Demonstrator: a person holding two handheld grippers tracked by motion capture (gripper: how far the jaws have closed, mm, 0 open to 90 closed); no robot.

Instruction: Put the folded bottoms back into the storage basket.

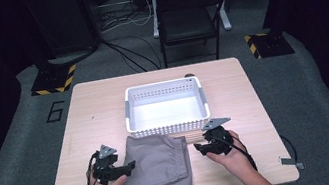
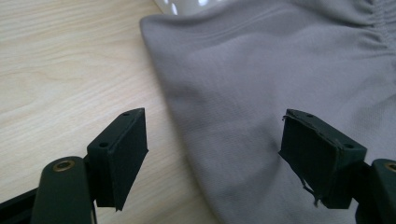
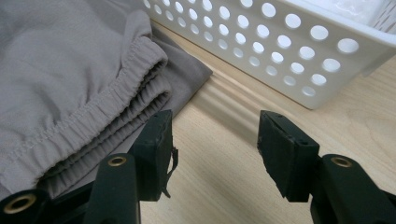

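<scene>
High view: the folded grey garment (image 1: 157, 167) lies at the near edge of the bench (image 1: 94, 109), flanked by the left tool (image 1: 127, 168) and right tool (image 1: 200, 147), likely for lifting. Both tools gape with nothing between them, left jaws over the cloth's edge; the white basket (image 1: 128, 114) waits just beyond, empty

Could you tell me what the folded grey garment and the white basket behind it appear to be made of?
The grey garment looks like soft, matte knit fabric, probably cotton jersey: fine ribbing shows, with a gathered elastic waistband. The white basket looks like smooth, slightly glossy moulded plastic: its walls are punched with even round holes.
</scene>
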